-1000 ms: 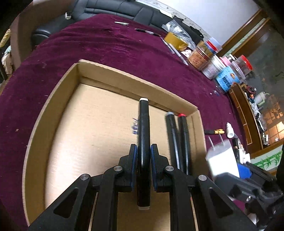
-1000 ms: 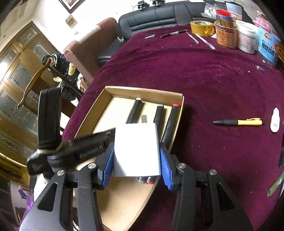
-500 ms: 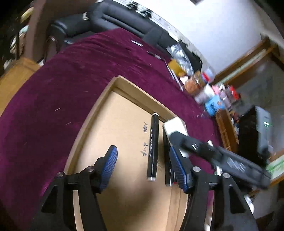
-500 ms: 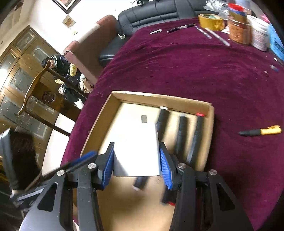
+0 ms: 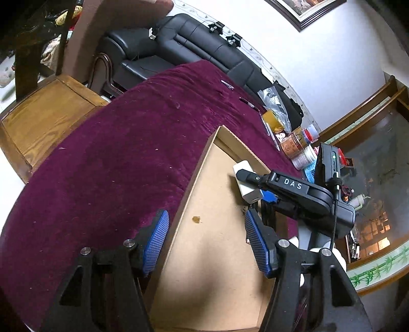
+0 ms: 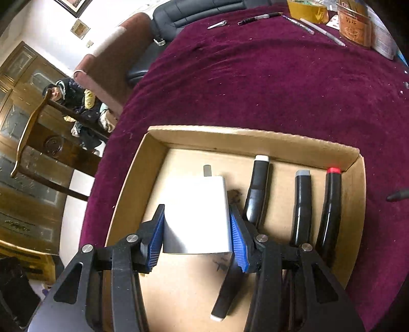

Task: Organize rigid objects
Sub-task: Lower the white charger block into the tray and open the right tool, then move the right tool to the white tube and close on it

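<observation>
White charger [image 6: 195,214] between right tongs [image 6: 196,237]

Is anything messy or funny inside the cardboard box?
Mostly tidy: three markers lie side by side. But the box floor has dark ink scribbles beside the white charger, and a small brown stain shows nearer its left wall.

Looks like a lived-in home living room: black leather sofa [image 5: 194,43], framed picture [image 5: 314,10] on the wall, carved wooden chair [image 6: 38,132], maroon velvet tablecloth [image 6: 268,84], jars [image 5: 294,145] and tape cluttering it.
</observation>
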